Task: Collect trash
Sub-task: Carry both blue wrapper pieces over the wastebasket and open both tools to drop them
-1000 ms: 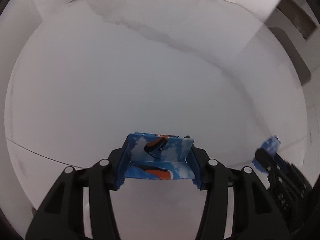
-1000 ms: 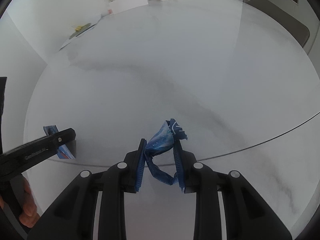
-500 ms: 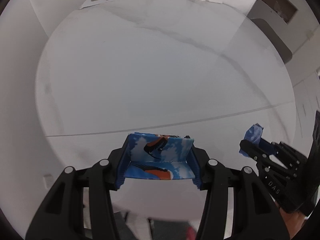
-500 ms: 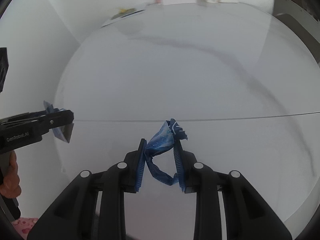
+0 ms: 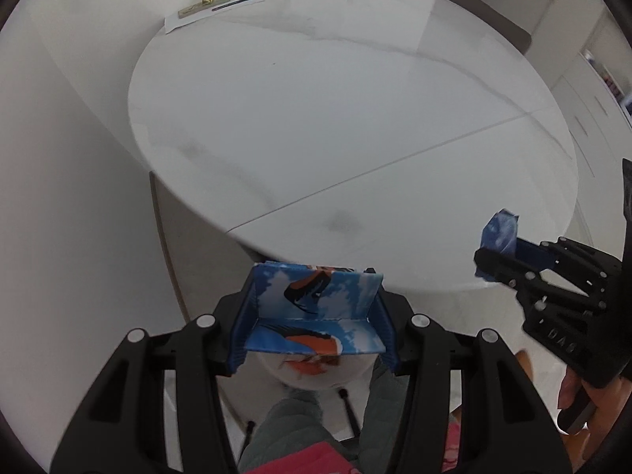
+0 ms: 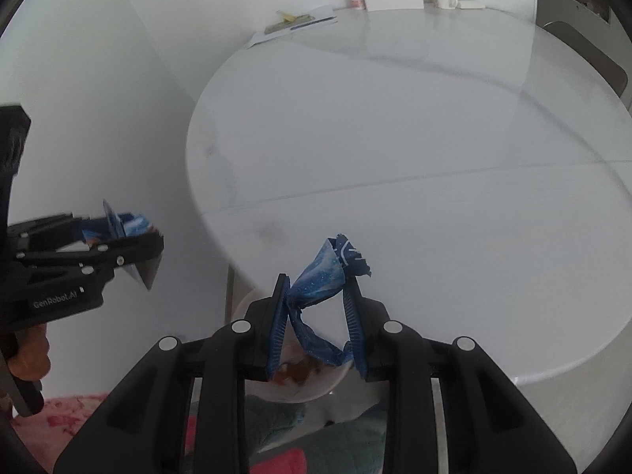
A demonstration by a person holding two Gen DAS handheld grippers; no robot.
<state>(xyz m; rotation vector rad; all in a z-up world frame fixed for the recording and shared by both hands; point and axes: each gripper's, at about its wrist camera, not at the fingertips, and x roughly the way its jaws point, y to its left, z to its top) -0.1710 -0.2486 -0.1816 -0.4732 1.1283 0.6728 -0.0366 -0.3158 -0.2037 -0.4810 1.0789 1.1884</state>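
Left hand-held gripper (image 5: pixel 314 316) half-open, clamping folded blue carton (image 5: pixel 316 304); right hand-held gripper (image 6: pixel 316 312) narrow, pinching crumpled blue wrapper (image 6: pixel 324 276).

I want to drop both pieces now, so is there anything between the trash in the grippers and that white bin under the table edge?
Nothing visible does. The folded carton in the left gripper and the crumpled blue wrapper in the right gripper both hang directly above the white bin, beside the table edge. The grippers themselves hide part of the opening.

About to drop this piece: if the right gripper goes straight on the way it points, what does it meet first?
Probably the white bin just beneath the right gripper, which is shut on the blue wrapper. Nothing shows between them, though depth is unclear.
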